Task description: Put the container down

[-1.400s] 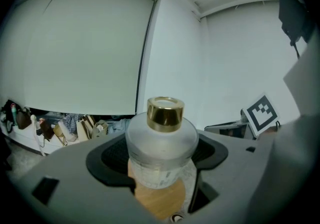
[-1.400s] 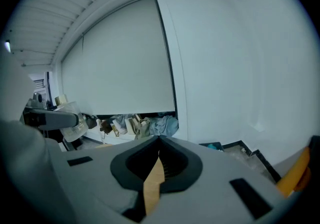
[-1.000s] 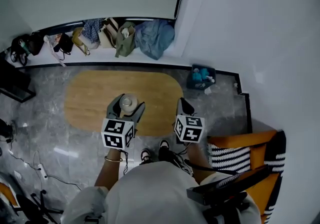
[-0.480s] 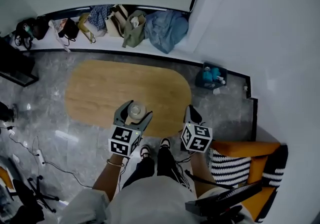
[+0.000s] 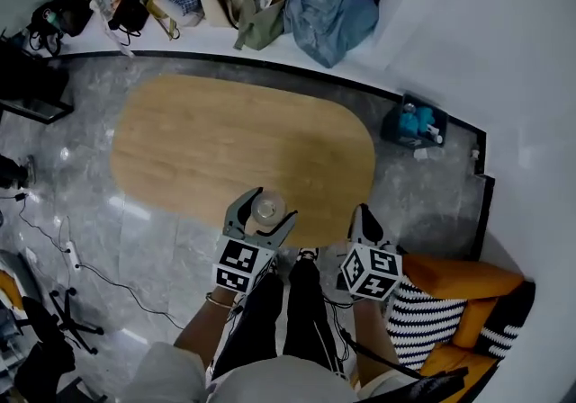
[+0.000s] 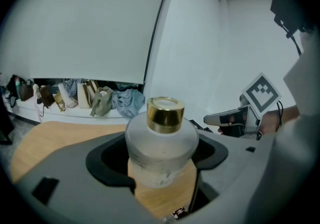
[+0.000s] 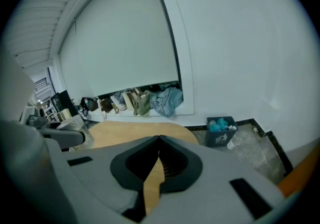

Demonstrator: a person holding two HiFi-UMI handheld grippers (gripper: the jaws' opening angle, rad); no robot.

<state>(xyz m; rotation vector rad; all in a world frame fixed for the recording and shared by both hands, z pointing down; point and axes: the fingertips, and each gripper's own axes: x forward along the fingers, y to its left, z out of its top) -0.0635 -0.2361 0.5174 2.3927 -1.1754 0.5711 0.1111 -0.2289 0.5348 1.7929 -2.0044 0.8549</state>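
Our left gripper (image 5: 263, 210) is clenched around the frosted container (image 6: 160, 144) with its gold cap, upright over the 6 o'clock edge of the oval wooden table (image 5: 216, 136). At its 3 o'clock, our right gripper (image 7: 159, 141) is pressed closed on nothing.

Jaws: grey right gripper (image 7: 159, 139) closed tip to tip, nothing between
Below: oval light-wood tabletop (image 7: 117, 132)
Right side: dark blue bin (image 7: 220, 131) past the tabletop's end
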